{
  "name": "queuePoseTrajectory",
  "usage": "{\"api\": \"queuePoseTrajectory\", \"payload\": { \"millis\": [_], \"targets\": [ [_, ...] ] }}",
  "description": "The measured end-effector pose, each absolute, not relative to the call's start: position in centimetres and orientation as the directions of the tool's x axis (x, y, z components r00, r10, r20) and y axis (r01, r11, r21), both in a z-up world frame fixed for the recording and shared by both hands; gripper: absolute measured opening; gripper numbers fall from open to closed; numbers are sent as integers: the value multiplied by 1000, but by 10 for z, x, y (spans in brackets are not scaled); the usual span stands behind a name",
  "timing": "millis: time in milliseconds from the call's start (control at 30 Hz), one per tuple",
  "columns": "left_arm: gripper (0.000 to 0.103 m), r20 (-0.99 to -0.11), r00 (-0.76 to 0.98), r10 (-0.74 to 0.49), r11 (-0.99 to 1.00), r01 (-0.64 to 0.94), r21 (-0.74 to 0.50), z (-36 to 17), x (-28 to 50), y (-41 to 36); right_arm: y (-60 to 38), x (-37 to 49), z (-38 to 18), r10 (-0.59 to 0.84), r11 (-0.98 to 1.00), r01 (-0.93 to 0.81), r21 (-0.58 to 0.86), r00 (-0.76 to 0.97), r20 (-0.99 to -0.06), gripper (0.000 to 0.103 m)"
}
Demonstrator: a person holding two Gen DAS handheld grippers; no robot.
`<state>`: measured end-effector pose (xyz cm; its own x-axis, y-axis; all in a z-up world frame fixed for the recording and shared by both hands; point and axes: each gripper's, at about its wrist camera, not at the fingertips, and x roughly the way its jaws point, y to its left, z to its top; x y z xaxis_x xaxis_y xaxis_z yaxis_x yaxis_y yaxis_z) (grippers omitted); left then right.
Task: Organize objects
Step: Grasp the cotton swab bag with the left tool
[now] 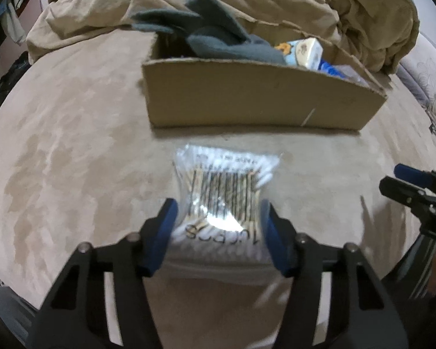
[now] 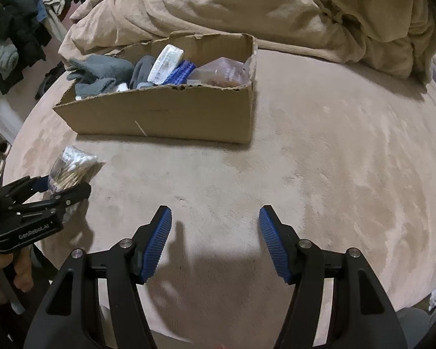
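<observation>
My left gripper (image 1: 218, 212) is shut on a clear plastic bag of cotton swabs (image 1: 225, 186), held just above the beige bed surface, in front of an open cardboard box (image 1: 255, 99). The box holds grey socks (image 1: 218, 37), a white packet (image 1: 305, 51) and blue items. In the right wrist view the bag of cotton swabs (image 2: 71, 167) sits in the left gripper (image 2: 58, 187) at the left, and the box (image 2: 171, 113) lies ahead. My right gripper (image 2: 215, 218) is open and empty above the bed surface.
A rumpled tan duvet (image 2: 305, 8) is piled behind the box. Dark clothes (image 2: 23, 29) hang at the far left. The bed edge curves around the left and right sides. The right gripper shows at the right edge of the left wrist view (image 1: 415, 192).
</observation>
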<state>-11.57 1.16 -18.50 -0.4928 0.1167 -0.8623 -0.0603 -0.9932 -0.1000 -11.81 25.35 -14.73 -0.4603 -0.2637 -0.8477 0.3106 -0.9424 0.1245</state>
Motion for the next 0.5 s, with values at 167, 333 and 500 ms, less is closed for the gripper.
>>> {"api": "queuePoseTrajectory", "payload": {
  "millis": [167, 333, 500],
  "targets": [
    [56, -846, -517, 129, -992, -66, -111, -169, -101, 15, 257, -111, -136, -271, -942, 309, 129, -476, -837, 66],
    [56, -830, -537, 153, -988, -88, -125, -140, -87, 21, 260, -103, -119, -273, -942, 310, 127, -492, -827, 66],
    [56, -791, -587, 172, -985, -127, -120, -100, -72, 33, 264, -89, -89, -293, -941, 306, 144, -525, -799, 66]
  ]
}}
